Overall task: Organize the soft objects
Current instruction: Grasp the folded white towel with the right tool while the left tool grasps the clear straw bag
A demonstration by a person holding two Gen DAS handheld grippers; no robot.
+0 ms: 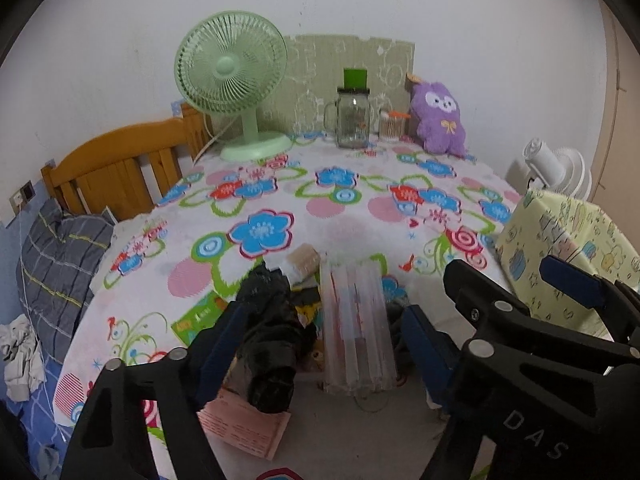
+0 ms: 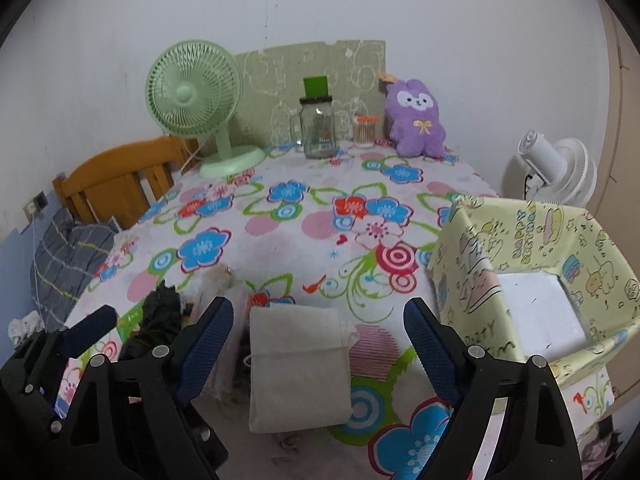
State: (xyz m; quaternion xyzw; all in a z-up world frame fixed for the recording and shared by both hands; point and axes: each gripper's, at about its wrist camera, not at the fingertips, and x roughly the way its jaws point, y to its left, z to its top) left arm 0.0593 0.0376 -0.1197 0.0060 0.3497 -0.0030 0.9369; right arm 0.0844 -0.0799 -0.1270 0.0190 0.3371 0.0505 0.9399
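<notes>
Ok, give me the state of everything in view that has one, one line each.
Left gripper: open, straddling black bundle and face mask.
Right gripper: open, beige pouch between its fingers, not gripped.
Black bundle: crumpled, lying on table.
Face mask: flat, pleated.
Beige pouch: flat on tablecloth.
Yellow box: open-topped, nothing inside that shows.
Jar: upright, lidded.
Green fan: upright; running or not, cannot tell.
Purple plush: propped upright at wall.

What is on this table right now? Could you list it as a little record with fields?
surface: table under a flowered cloth
near edge: black bundle, face mask, beige pouch
right side: open yellow box
back row: green fan, glass jar, purple plush
left gripper: open, over the mask
right gripper: open, astride the pouch
</notes>
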